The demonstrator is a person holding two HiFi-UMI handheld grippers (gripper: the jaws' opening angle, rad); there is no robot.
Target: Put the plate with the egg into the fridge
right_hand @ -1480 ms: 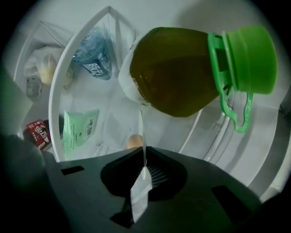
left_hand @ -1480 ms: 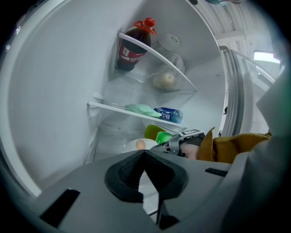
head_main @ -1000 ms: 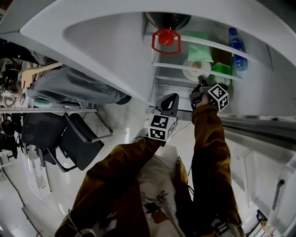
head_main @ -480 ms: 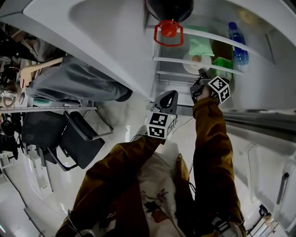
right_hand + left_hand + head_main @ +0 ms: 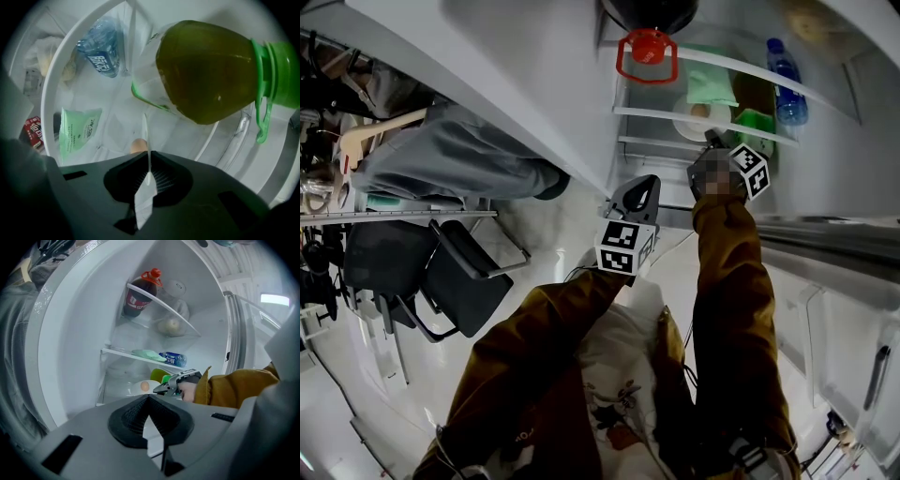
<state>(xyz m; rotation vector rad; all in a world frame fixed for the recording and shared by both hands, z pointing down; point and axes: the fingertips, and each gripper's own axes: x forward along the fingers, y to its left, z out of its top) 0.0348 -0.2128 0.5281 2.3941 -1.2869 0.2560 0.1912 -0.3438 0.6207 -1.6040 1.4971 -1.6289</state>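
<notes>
The right tool (image 5: pixel 148 157) is clenched on the rim of the plate (image 5: pixel 146 136), held inside the fridge (image 5: pixel 206 324) over a lower surface (image 5: pixel 117 385), beside a green bottle (image 5: pixel 206 70). The left tool (image 5: pixel 150 397) is closed on nothing, outside the fridge. The plate looks stiff, light and breakable, and the egg (image 5: pixel 145 386) lies loose and could roll, so a level rim hold suits it. The tool hides most of the plate; whether it touches the surface is unclear.
</notes>
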